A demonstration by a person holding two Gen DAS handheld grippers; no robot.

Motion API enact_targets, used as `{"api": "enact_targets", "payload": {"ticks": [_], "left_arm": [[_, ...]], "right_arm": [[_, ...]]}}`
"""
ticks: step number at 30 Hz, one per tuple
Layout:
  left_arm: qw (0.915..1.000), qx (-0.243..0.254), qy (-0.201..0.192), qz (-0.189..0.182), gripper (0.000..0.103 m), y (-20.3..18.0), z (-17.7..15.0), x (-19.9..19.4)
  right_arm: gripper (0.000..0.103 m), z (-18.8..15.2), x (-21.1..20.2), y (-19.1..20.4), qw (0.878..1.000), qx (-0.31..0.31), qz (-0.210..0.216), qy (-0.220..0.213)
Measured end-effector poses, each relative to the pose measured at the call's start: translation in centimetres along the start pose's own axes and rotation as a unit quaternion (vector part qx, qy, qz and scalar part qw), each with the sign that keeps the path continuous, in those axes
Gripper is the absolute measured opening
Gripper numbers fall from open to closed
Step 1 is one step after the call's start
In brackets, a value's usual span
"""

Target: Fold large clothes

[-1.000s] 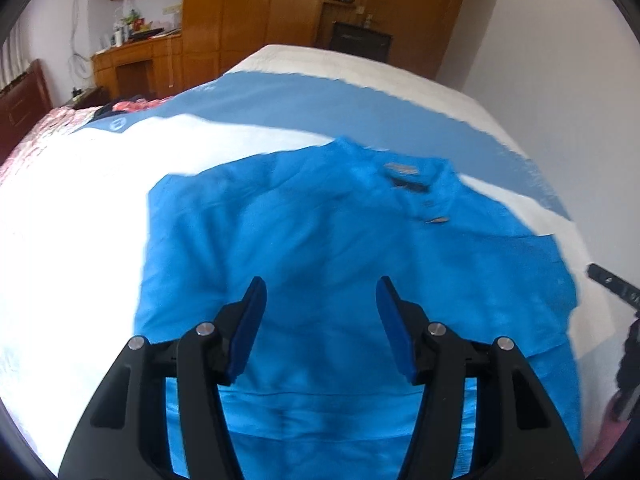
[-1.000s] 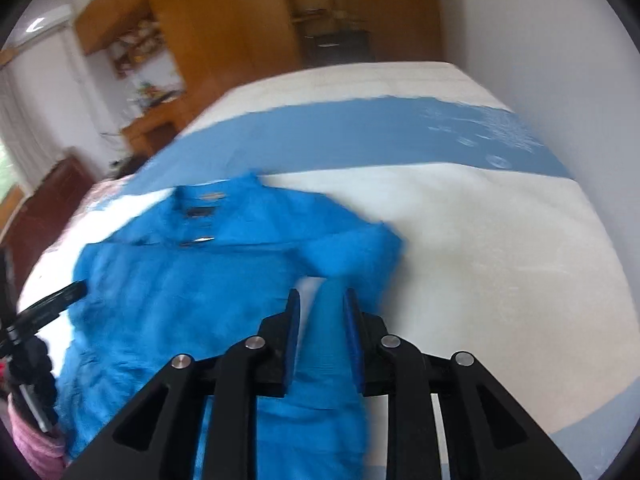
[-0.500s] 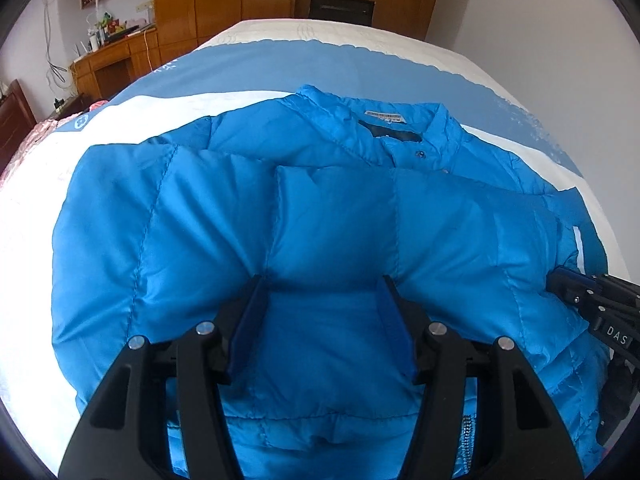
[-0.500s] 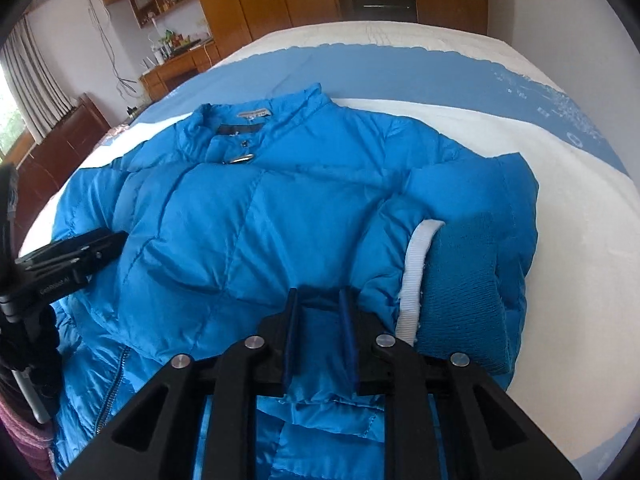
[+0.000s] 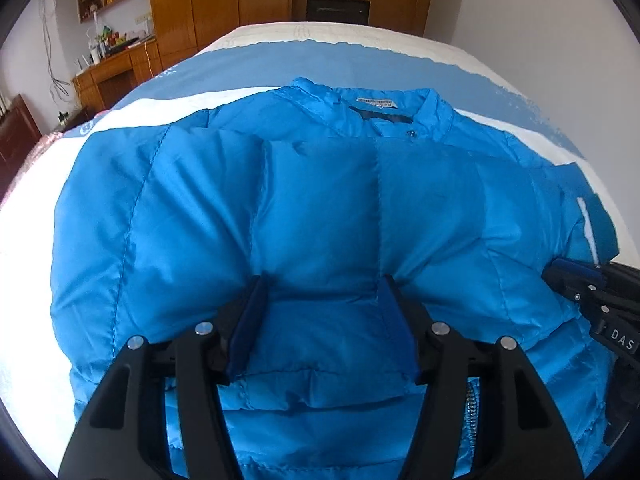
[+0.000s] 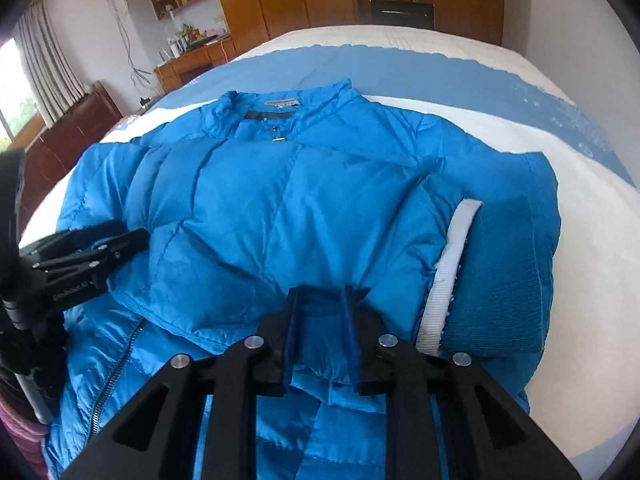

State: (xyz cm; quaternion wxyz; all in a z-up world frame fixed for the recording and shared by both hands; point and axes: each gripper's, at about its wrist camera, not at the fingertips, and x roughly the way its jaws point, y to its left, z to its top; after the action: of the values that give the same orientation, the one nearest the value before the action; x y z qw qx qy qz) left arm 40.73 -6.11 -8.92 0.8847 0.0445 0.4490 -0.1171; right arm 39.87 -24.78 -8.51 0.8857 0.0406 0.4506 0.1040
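A blue padded jacket (image 5: 320,208) is shown spread on a bed (image 5: 120,112), collar (image 5: 384,106) at the far end from both grippers, with a long padded section laid crosswise over the chest. The left gripper (image 5: 322,320) is seen with its jaws set about half apart and a thick fold of the crosswise section bulging between them; both pads appear to press into the padding, so a hold on a bulky fold is judged likely. The right gripper (image 6: 320,332) is seen with its jaws nearly together, pinching a thinner edge of the same jacket. In the right wrist view, a knitted cuff (image 6: 504,272) with a white band (image 6: 452,256) lies just to the right of that gripper, and the zip (image 6: 116,364) runs down its lower left. In each view the other gripper is visible at the side, resting on the jacket. As a judgement, the first fold is largely in place: the padded section already lies across the body. Release of both grips, flattening of the trapped air and the further folds into a compact bundle appear not yet done. The near hem is hidden below the frames, so its state cannot be told.
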Motion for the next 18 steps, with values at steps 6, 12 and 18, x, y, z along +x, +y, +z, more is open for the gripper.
{"api": "enact_targets", "payload": {"ticks": [6,12,18], "left_arm": [[0.9984,-0.041,-0.001,-0.037,0.058,2.3,-0.3,-4.5],[0.9969,-0.068,-0.038,-0.016,0.08,8.0,-6.7,-12.8],[0.992,-0.124,-0.004,0.025,0.082,12.7,-16.9,-17.2]], "right_arm": [[0.024,-0.8,-4.6,-2.0,0.996,0.04,0.078,-0.023],[0.044,-6.5,-11.7,-3.6,0.995,0.023,0.079,-0.047],[0.054,-15.6,-16.2,-6.0,0.995,0.047,0.075,-0.04]]}}
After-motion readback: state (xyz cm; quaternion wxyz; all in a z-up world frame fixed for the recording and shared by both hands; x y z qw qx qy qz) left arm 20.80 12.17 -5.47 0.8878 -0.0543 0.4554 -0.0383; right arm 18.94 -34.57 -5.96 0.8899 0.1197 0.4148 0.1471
